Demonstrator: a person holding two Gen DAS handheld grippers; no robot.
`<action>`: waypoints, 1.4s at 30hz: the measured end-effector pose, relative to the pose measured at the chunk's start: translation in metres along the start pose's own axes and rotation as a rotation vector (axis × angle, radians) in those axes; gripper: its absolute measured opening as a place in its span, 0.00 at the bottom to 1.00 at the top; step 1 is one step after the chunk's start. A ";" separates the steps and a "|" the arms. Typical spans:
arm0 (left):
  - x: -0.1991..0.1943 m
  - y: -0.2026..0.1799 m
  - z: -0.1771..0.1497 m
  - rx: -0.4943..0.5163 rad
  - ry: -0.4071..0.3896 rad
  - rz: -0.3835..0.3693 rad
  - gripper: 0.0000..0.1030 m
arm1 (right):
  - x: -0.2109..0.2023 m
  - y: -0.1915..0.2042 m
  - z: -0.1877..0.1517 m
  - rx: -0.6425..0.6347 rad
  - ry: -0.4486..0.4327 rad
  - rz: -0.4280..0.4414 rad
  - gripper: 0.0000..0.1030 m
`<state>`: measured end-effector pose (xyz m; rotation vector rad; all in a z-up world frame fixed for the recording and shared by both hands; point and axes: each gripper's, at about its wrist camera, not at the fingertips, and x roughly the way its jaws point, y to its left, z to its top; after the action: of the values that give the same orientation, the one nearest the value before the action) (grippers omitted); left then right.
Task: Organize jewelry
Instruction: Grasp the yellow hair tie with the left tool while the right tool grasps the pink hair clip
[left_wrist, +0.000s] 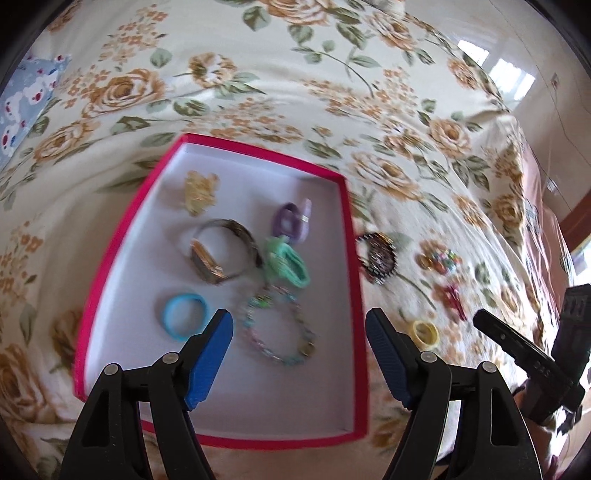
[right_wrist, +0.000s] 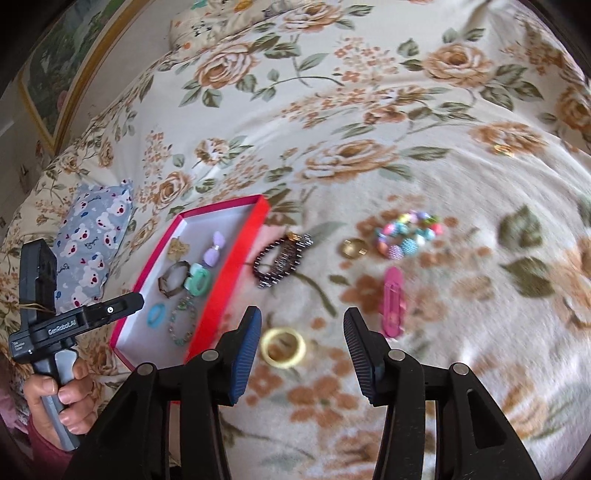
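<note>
A: Left gripper (left_wrist: 299, 350)?

B: Jaws spread wide, nothing between the blue pads. Hanging over the near end of the red tray (left_wrist: 354, 280).

A: In the tray?

B: Beaded bracelet (left_wrist: 279, 328) just past the fingertips, at 12 o'clock from them. Blue ring (left_wrist: 183, 316) at 10 o'clock from the left pad, close by. Wristwatch (left_wrist: 221, 254) near the tray's middle, green hair tie (left_wrist: 286, 264) touching it at 3 o'clock. Purple bow (left_wrist: 291, 219) beyond the green one, at 12. Gold piece (left_wrist: 199, 192) towards the far end, at 11 o'clock from the watch.

A: Right gripper (right_wrist: 301, 350)?

B: Also parted, holding nothing. Poised above the floral blanket (right_wrist: 461, 332), beside the tray at 3 o'clock.

A: Loose on the blanket?

B: Yellow ring (right_wrist: 283, 348) lying between the pads, nearer the left one, apparently untouched. Pink hair clip (right_wrist: 392, 301) at 1 o'clock from the right fingertip. Dark beaded bracelet (right_wrist: 282, 260) at 12, just beside the tray wall. Gold ring (right_wrist: 352, 248) and pastel bead bracelet (right_wrist: 406, 234) further out, at 1 o'clock.

A: Anything else?

B: Left hand (right_wrist: 55, 395) wrapped round the handle, at 9 o'clock in the right view.
</note>
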<state>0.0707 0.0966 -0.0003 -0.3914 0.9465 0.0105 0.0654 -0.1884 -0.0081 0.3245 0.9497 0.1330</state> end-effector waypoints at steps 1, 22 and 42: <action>0.001 -0.004 -0.001 0.012 0.005 -0.003 0.72 | -0.002 -0.005 -0.001 0.008 -0.001 -0.008 0.47; 0.056 -0.088 -0.002 0.239 0.102 -0.013 0.72 | -0.001 -0.036 -0.001 0.017 0.009 -0.065 0.47; 0.125 -0.124 -0.005 0.403 0.169 -0.026 0.05 | 0.037 -0.034 0.002 -0.088 0.067 -0.164 0.37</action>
<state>0.1626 -0.0404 -0.0618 -0.0315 1.0822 -0.2367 0.0879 -0.2117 -0.0469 0.1613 1.0295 0.0357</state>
